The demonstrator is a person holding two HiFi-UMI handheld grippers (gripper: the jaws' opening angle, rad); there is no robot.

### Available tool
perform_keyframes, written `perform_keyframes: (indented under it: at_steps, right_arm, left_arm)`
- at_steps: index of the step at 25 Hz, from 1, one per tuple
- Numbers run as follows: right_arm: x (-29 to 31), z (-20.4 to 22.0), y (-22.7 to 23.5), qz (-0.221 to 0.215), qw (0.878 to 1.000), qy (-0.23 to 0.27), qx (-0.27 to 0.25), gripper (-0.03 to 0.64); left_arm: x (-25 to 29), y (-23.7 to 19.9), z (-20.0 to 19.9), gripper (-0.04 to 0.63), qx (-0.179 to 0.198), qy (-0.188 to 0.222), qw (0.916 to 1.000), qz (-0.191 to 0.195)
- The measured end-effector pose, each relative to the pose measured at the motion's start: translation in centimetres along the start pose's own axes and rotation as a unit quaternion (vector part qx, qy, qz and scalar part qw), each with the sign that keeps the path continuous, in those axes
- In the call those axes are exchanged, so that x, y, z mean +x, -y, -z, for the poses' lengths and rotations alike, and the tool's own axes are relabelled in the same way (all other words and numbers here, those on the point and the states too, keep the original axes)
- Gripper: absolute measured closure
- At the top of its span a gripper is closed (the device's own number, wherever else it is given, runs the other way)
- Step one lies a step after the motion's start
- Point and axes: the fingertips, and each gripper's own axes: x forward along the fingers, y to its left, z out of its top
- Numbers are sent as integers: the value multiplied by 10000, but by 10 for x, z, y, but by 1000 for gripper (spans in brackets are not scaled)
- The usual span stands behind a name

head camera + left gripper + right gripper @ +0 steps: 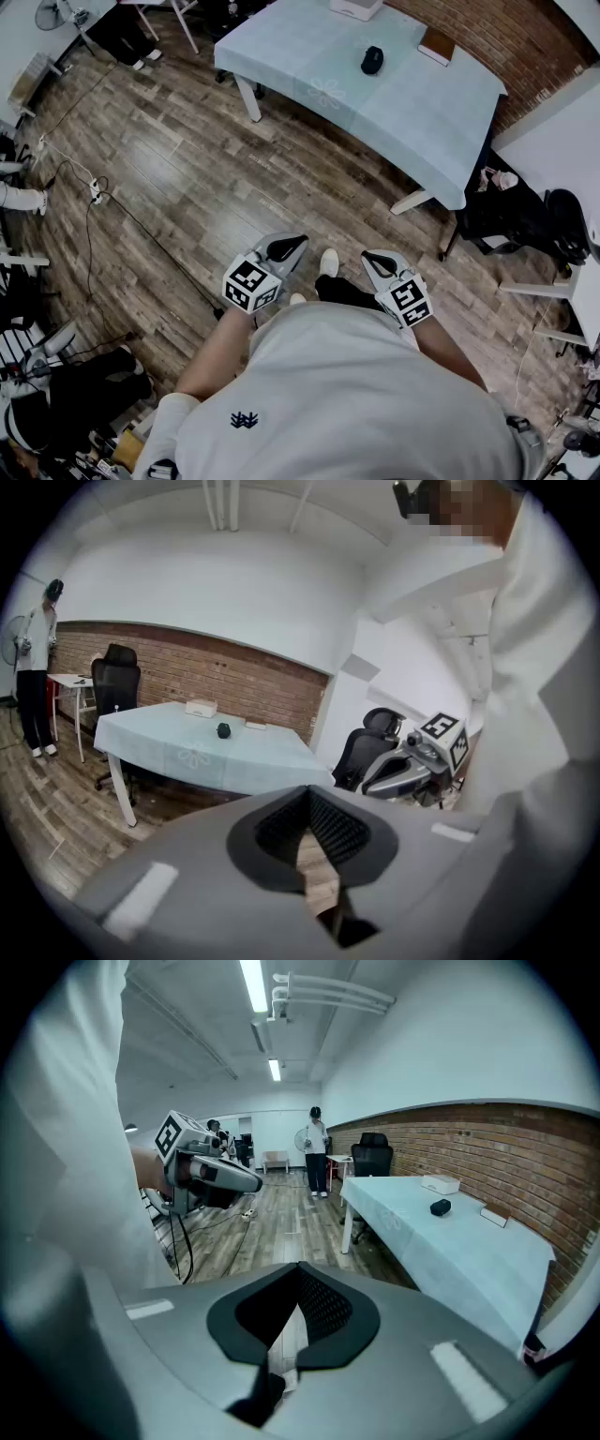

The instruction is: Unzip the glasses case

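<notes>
The glasses case [372,60] is a small dark oval lying on the pale blue table [427,117], far ahead of me. It also shows as a dark blob [223,730] in the left gripper view and as the same case [440,1207] in the right gripper view. My left gripper [296,242] and right gripper [368,256] are held close to my body above the wooden floor, well short of the table. Both have their jaws together with nothing between them. The left gripper [308,797] and right gripper [298,1277] point roughly toward the table.
A white box [356,7] and a brown book [437,45] lie on the table beyond the case. Black office chairs [525,220] and a white desk [562,150] stand at the right. A power strip with cables [96,192] lies on the floor at left. A person [316,1152] stands far off.
</notes>
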Motion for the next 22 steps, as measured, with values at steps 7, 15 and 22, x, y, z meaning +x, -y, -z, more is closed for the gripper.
perform_keyframes:
  at_steps: [7,15,22]
  right_arm:
    - [35,-35,97,7,9998,175,-93,617]
    - [74,-50,186,99,9993,294,211,616]
    - [123,-66,248,534,9971,250,475,614]
  left_arm:
    - [66,-48,-53,541,259,-141,9996,-10]
    - [138,-94,-97,540,416,-278,9986,172]
    - [192,-167,-120,540,588,-418,9949,702]
